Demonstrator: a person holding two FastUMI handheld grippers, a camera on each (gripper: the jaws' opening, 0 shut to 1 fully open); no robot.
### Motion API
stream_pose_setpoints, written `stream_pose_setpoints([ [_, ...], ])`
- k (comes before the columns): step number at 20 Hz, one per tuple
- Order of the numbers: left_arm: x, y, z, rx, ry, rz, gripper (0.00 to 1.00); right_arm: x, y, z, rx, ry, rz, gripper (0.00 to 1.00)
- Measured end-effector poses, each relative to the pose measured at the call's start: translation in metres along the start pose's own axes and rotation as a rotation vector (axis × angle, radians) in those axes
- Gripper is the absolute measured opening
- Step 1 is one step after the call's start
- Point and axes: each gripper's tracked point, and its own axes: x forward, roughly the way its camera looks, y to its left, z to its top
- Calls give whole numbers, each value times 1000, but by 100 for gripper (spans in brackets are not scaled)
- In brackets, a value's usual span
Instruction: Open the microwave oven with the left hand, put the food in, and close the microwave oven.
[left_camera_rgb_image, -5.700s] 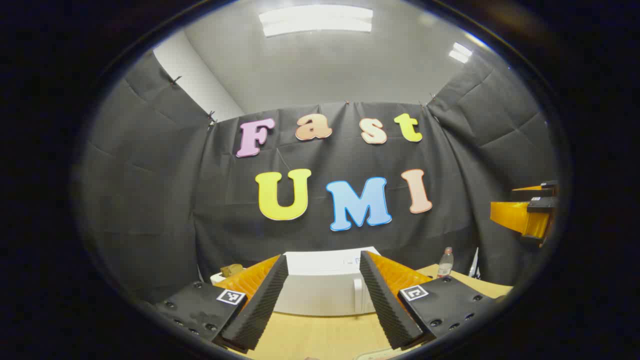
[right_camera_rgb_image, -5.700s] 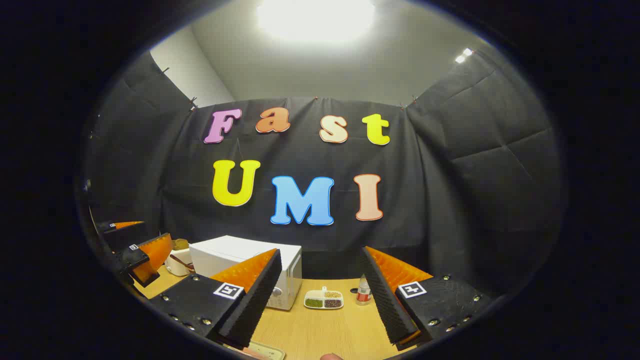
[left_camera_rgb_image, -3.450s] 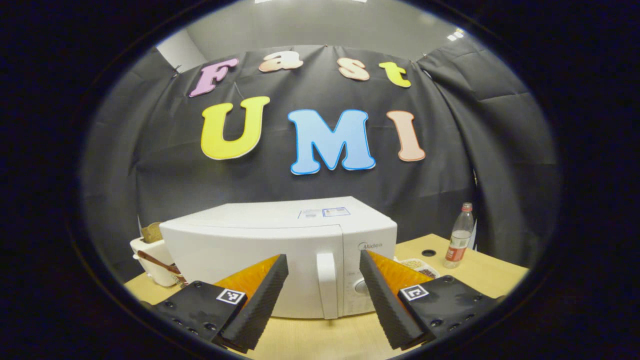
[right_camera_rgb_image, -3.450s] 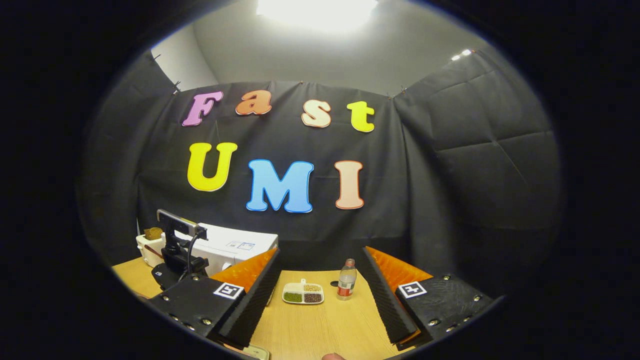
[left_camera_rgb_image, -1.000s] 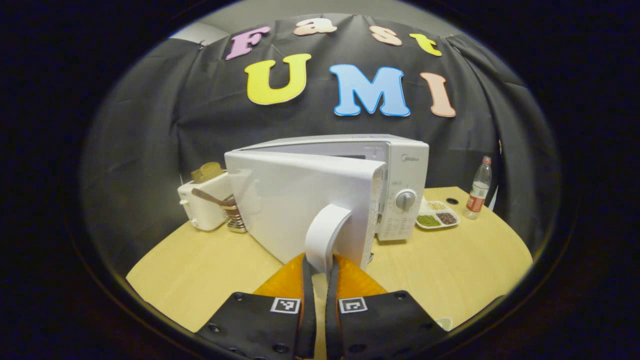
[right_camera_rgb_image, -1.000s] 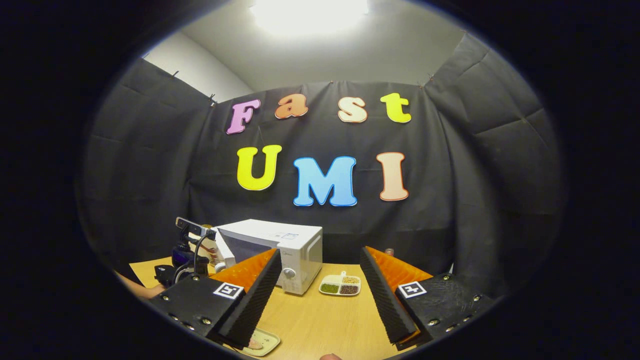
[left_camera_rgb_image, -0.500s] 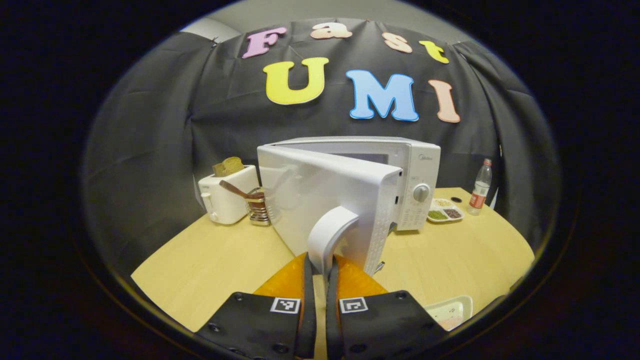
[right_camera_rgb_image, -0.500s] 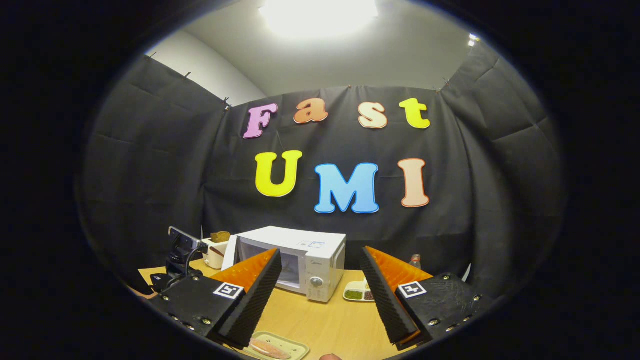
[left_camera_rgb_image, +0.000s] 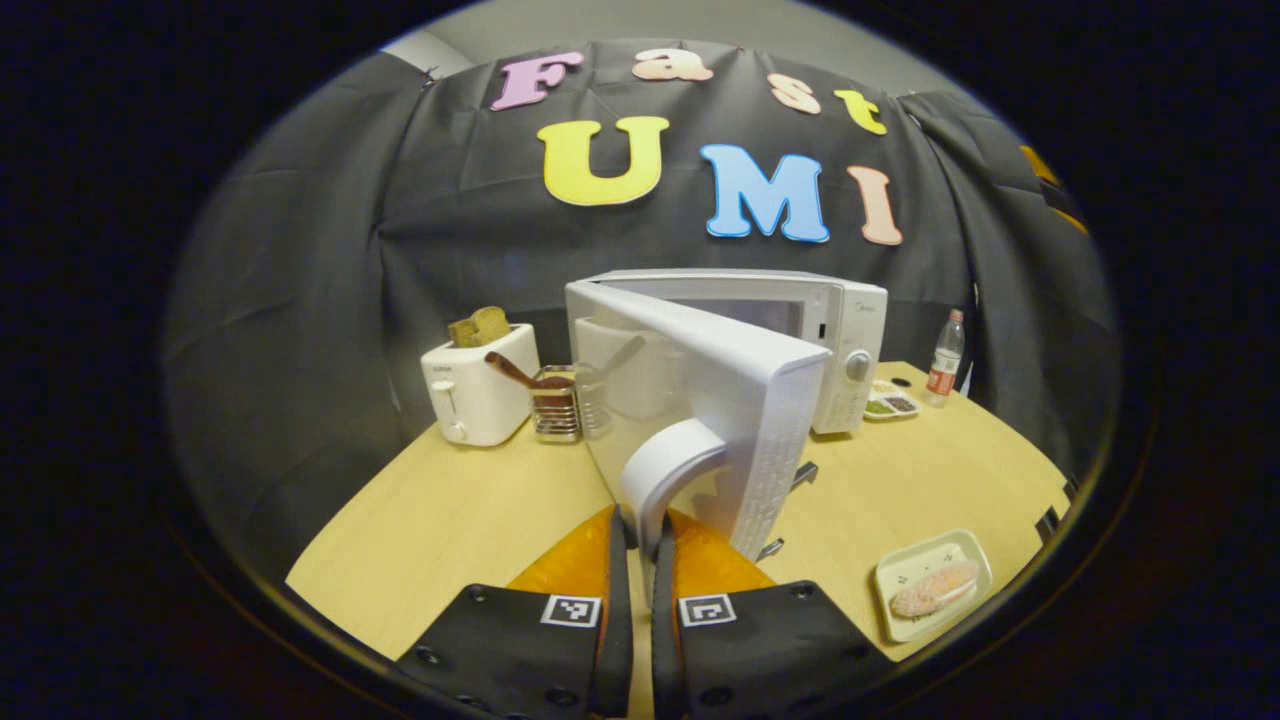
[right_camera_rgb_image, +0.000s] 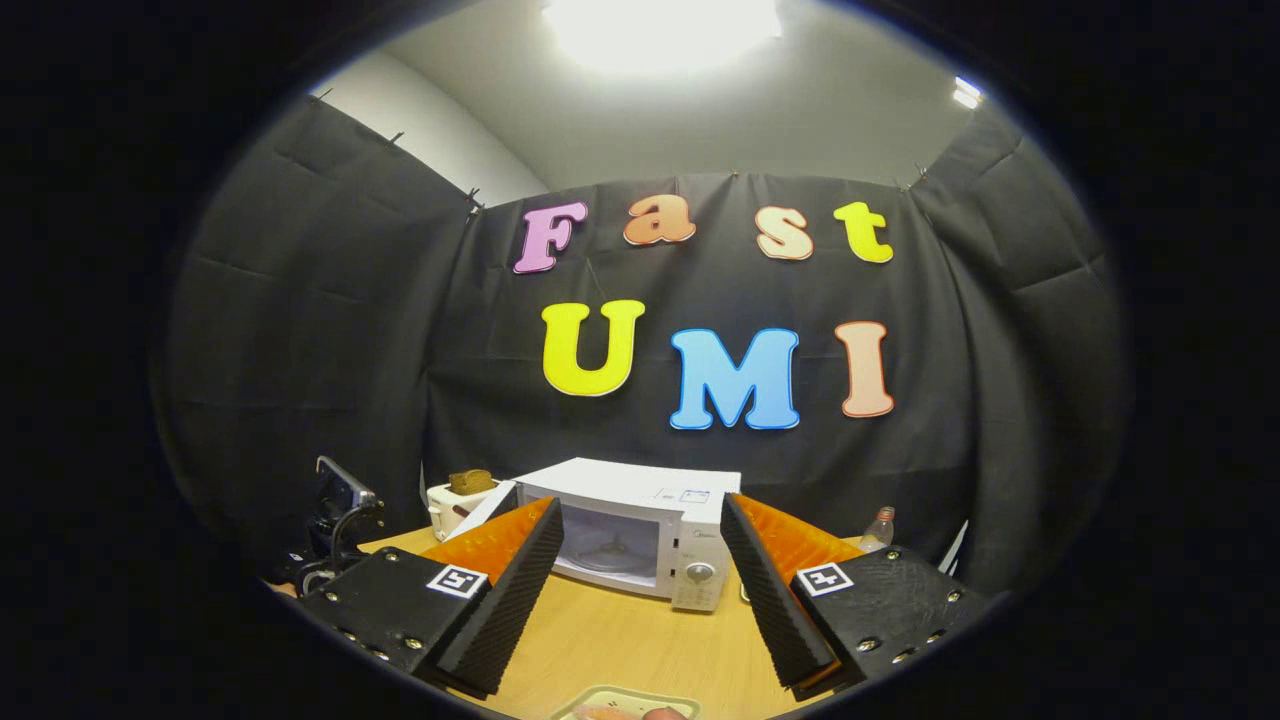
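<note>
Worktop (left_camera_rgb_image: 450, 520) of pale wood underneath. Microwave oven (left_camera_rgb_image: 850, 320) at centre, door (left_camera_rgb_image: 700, 400) swung well open toward 6 o'clock, cavity exposed in the right gripper view. Left gripper (left_camera_rgb_image: 636, 545) clamped on the door handle (left_camera_rgb_image: 660, 475), both fingers pressed against it. Right gripper (right_camera_rgb_image: 640, 580) raised, fingers spread wide, nothing between them. Toaster (left_camera_rgb_image: 475, 395) at 9 o'clock of the oven. Food on a small tray (left_camera_rgb_image: 935, 590) at 4 o'clock, on the worktop, outside the oven.

text: none legible | microwave (left_camera_rgb_image: 850, 310) front: logo too small to read | microwave top sticker (right_camera_rgb_image: 690, 496): blurred | bottle (left_camera_rgb_image: 943, 358) label: unreadable | gripper tags: square code patterns, no characters
</note>
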Motion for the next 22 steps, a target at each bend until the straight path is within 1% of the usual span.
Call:
stream_pose_setpoints([
  [3,-4,28,-3,-10,-7,-2,14,9,27,2,8,-8,3,97],
  [7,-7,51,-7,-20,-17,-36,14,17,56,1,14,-8,-3,97],
  [11,-9,65,-9,-18,-18,-45,14,18,69,1,3,-3,2,96],
  [14,-10,70,-11,-53,-6,-32,15,21,69,-3,-19,12,25,97],
  [15,-19,70,-11,-67,-6,-20,17,21,67,-5,-18,18,33,97],
  [16,-26,72,-11,-59,-16,3,20,21,64,-8,-16,28,46,97],
  [17,-35,76,-12,-36,-29,31,29,22,62,-10,-16,37,59,97],
  [19,-52,94,-11,2,-38,134,33,22,52,-13,-18,47,92,97],
  [21,-72,102,-6,-31,-40,210,38,23,43,-20,-21,65,136,96],
  [22,-82,103,1,-53,-58,242,40,24,40,-27,-29,86,170,96],
])
